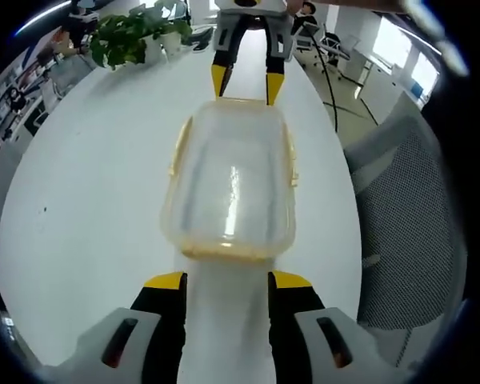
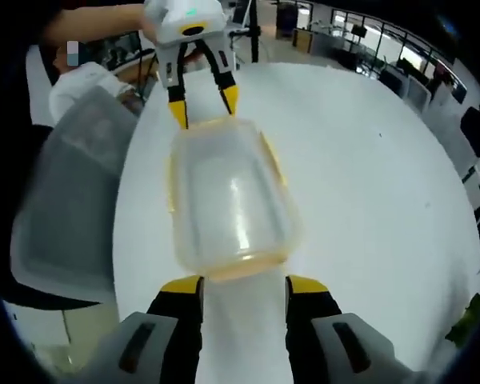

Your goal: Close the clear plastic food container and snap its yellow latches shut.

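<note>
A clear plastic food container (image 1: 228, 188) with a yellow rim lies on the white table (image 1: 88, 208), lid on top. Yellow latches (image 1: 290, 160) run along its long sides; I cannot tell whether they are snapped down. My left gripper (image 1: 229, 282) is open, its yellow tips just short of the container's near end. My right gripper (image 1: 246, 84) is open at the far end, tips at the rim. In the right gripper view the container (image 2: 228, 196) lies between the right gripper (image 2: 245, 286) and the left gripper (image 2: 202, 104), on the table (image 2: 368, 200).
A potted green plant (image 1: 136, 36) stands at the table's far left. A grey mesh chair (image 1: 408, 216) (image 2: 72, 192) is beside the table edge. A person's arm (image 2: 96, 20) reaches in behind the left gripper. Office desks and chairs fill the background.
</note>
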Demonstrator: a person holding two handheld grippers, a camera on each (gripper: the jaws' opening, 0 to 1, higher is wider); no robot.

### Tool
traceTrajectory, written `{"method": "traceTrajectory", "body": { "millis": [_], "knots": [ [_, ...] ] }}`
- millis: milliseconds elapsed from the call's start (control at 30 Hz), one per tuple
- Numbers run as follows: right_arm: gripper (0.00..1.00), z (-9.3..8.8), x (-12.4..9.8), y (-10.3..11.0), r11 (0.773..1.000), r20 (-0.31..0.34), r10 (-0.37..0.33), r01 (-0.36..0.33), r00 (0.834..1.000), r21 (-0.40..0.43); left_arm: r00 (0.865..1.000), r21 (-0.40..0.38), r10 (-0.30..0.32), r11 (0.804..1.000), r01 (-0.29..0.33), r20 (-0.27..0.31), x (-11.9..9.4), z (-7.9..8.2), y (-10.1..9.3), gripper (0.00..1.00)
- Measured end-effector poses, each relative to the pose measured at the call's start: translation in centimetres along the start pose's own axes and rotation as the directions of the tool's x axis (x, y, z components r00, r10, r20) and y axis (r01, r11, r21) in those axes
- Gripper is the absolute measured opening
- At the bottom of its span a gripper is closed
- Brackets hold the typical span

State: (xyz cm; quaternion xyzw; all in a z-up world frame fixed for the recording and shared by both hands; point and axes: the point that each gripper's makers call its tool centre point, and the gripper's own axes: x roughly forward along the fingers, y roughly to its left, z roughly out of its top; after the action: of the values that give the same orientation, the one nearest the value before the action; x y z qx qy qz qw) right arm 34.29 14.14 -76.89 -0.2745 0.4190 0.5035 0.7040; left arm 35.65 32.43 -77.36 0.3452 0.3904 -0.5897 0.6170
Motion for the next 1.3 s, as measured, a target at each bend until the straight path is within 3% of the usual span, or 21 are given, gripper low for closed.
{"method": "traceTrajectory", "body": {
  "millis": [200, 367, 467, 567, 633, 767, 867, 900, 933, 1000, 1067, 1200, 1300],
  "knots": [
    [0.36, 0.4, -0.4, -0.1, 0.997, 0.026, 0.000, -0.002, 1.000, 0.079, 1.000, -0.024, 0.029, 0.999, -0.029, -0.001, -0.5, -0.2, 0.5, 0.39],
    [0.34, 0.7, -0.6, -0.2, 0.989, 0.034, -0.009, 0.003, 0.999, 0.150, 0.999, -0.105, 0.039, 0.994, -0.038, 0.014, -0.9, -0.1, 0.6, 0.39],
    [0.34, 0.8, -0.7, -0.5, 0.969, 0.046, -0.021, 0.009, 0.999, 0.246, 0.998, -0.178, 0.053, 0.983, -0.047, 0.032, -1.0, 0.1, 1.0, 0.39],
    [0.33, 0.9, -0.7, -0.9, 0.957, 0.047, -0.037, 0.022, 0.998, 0.289, 0.996, -0.271, 0.060, 0.962, -0.040, 0.064, -1.1, 0.5, 1.2, 0.39],
    [0.33, 0.9, -0.7, -1.0, 0.951, 0.048, -0.044, 0.027, 0.998, 0.309, 0.995, -0.292, 0.065, 0.956, -0.042, 0.071, -1.2, 0.7, 1.4, 0.39],
    [0.31, 0.8, -0.6, -1.1, 0.935, 0.048, -0.058, 0.037, 0.997, 0.352, 0.994, -0.370, 0.074, 0.928, -0.039, 0.081, -1.0, 0.8, 1.6, 0.40],
    [0.30, 0.7, -0.3, -1.1, 0.915, 0.048, -0.070, 0.045, 0.996, 0.401, 0.994, -0.471, 0.075, 0.882, -0.027, 0.083, -0.7, 0.6, 1.5, 0.40],
    [0.30, 1.0, -0.2, -1.0, 0.897, 0.070, -0.064, 0.027, 0.995, 0.440, 0.993, -0.493, 0.080, 0.870, -0.026, 0.088, -0.7, 0.7, 1.5, 0.40],
    [0.30, 1.6, -0.3, -1.0, 0.855, 0.114, -0.059, -0.009, 0.992, 0.518, 0.991, -0.526, 0.089, 0.850, -0.024, 0.098, -0.7, 0.8, 1.7, 0.40],
    [0.29, 1.6, -0.5, -1.4, 0.825, 0.128, -0.070, -0.015, 0.989, 0.565, 0.990, -0.570, 0.098, 0.822, -0.021, 0.105, -0.7, 0.8, 1.8, 0.38],
    [0.29, 1.4, -0.6, -1.8, 0.828, 0.120, -0.083, 0.002, 0.989, 0.561, 0.987, -0.607, 0.107, 0.794, -0.013, 0.119, -0.7, 0.9, 1.9, 0.38],
    [0.27, 1.1, -0.4, -1.7, 0.832, 0.104, -0.085, 0.013, 0.991, 0.554, 0.988, -0.611, 0.125, 0.790, -0.044, 0.090, -0.5, 0.5, 1.9, 0.38],
    [0.27, 1.1, -0.4, -1.7, 0.829, 0.103, -0.087, 0.014, 0.991, 0.560, 0.988, -0.641, 0.137, 0.766, -0.057, 0.076, -0.4, 0.4, 1.8, 0.38]
  ]
}}
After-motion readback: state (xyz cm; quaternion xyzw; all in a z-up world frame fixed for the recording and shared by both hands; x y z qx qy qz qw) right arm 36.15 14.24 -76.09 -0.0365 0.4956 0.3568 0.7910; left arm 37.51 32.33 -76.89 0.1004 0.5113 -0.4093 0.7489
